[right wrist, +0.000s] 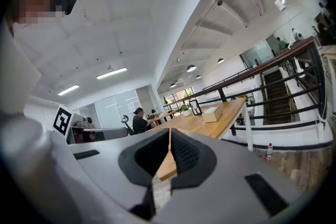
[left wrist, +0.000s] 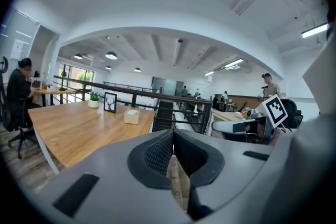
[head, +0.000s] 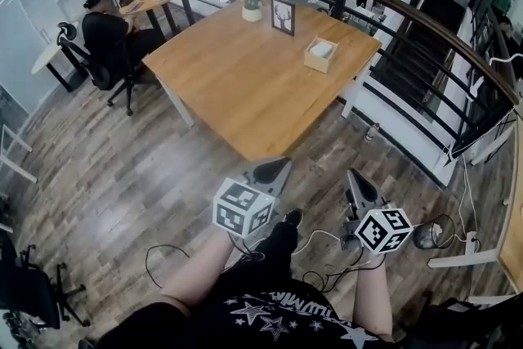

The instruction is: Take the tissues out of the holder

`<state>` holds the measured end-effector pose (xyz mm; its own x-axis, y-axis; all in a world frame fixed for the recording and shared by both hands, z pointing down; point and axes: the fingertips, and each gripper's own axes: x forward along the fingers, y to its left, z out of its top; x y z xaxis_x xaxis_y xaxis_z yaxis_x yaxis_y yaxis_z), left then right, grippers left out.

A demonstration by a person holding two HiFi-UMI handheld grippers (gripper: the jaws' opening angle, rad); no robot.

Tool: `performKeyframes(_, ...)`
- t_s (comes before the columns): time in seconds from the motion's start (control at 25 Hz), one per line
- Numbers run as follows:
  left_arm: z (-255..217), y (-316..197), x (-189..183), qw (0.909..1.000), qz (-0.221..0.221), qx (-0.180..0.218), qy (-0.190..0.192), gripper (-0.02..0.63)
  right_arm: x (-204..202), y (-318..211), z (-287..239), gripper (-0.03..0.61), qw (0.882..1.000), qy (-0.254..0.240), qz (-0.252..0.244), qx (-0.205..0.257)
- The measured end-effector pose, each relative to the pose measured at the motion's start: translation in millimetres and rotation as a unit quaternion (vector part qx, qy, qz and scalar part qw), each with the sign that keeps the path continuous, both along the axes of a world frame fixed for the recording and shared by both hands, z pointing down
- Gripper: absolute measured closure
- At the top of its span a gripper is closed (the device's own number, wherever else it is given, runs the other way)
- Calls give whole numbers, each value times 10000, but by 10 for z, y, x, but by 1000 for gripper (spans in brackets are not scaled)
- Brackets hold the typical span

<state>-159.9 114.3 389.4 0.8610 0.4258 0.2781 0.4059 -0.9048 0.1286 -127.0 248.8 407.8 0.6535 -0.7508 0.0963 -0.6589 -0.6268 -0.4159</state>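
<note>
The tissue holder (head: pixel 321 55) is a light wooden box with white tissue showing at its top. It stands near the right end of the wooden table (head: pixel 245 86). The same tissue holder (left wrist: pixel 131 115) looks small and far off in the left gripper view, and the tissue holder (right wrist: pixel 212 113) is equally distant in the right gripper view. Both grippers are held low in front of the person's legs, well short of the table. My left gripper (head: pixel 272 171) is shut and empty, its pads meeting at the tips (left wrist: pixel 172 136). My right gripper (head: pixel 357 185) is likewise shut on nothing (right wrist: pixel 169 139).
A framed deer picture (head: pixel 283 15) and a small potted plant (head: pixel 252 8) stand at the table's far edge. A person (head: pixel 106 33) sits at a round table at back left. A dark railing (head: pixel 425 37) guards a stairwell on the right. A bottle (head: pixel 372 131) and cables (head: pixel 327 245) lie on the floor.
</note>
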Motion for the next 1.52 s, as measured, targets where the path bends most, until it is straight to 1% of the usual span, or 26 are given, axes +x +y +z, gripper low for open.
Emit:
performKeyframes(0.2, 35, -28, 481, 10000, 33, -82, 26, 600, 400, -82, -3, 558, 9995, 137, -140, -266)
performKeyframes(0.44, 34, -177, 1222, 9997, -49, -207, 82, 600, 1182, -126, 45, 558, 9994, 24, -74, -342)
performKeyframes(0.68, 130, -371, 1931, 9990, -167, -405, -36, 600, 1881, -368, 92, 558, 9985, -18, -225, -505)
performKeyframes(0.84, 189, -499, 2356, 9990, -150, -416, -102, 600, 2323, -499, 111, 558, 9983, -60, -211, -532)
performKeyframes(1.0, 222, -617, 2787, 9988, -143, -455, -76, 600, 2740, -606, 160, 558, 9982, -87, -189, -559)
performKeyframes(1.12, 240, -671, 3089, 9993, -100, -357, -30, 600, 3044, -660, 175, 558, 9982, -113, -138, -578)
performKeyframes(1.2, 228, -738, 3267, 9994, -88, -344, 8, 600, 3233, -727, 148, 558, 9983, -107, -107, -555)
performKeyframes(1.32, 225, -856, 3482, 9990, -106, -433, 17, 600, 3444, -872, 129, 558, 9982, -113, -132, -566)
performKeyframes(1.4, 279, -914, 3573, 9986, -136, -502, -30, 600, 3516, -957, 156, 558, 9979, -127, -183, -605)
performKeyframes(1.52, 362, -946, 3615, 9983, -163, -560, -97, 600, 3553, -1003, 212, 558, 9975, -166, -237, -638)
